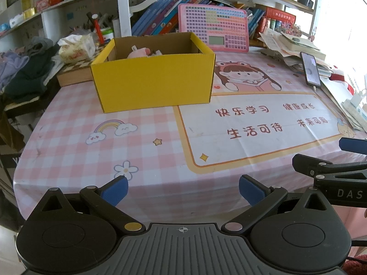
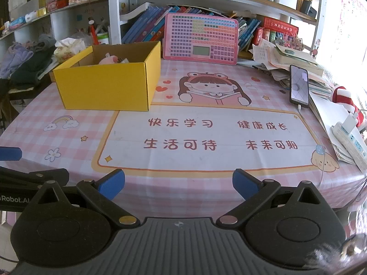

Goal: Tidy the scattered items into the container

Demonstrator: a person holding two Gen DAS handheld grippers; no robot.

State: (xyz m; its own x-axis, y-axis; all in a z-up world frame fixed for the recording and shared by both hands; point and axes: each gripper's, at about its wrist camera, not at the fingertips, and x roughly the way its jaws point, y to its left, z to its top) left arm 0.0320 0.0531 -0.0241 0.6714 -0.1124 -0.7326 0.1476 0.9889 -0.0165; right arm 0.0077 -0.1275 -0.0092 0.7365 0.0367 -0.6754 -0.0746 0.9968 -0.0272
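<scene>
Both grippers, left gripper (image 1: 182,189) and right gripper (image 2: 179,183), hover near the table edge, jaws spread wide, empty. Yellow box (image 1: 153,82) sits ahead, nearer the left; something pink (image 1: 137,52), possibly a soft toy, lies inside. No loose items visible on the tablecloth (image 2: 206,133)

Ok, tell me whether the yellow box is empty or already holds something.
Not empty: the open-topped yellow box holds a pink soft item poking above its front wall.
</scene>
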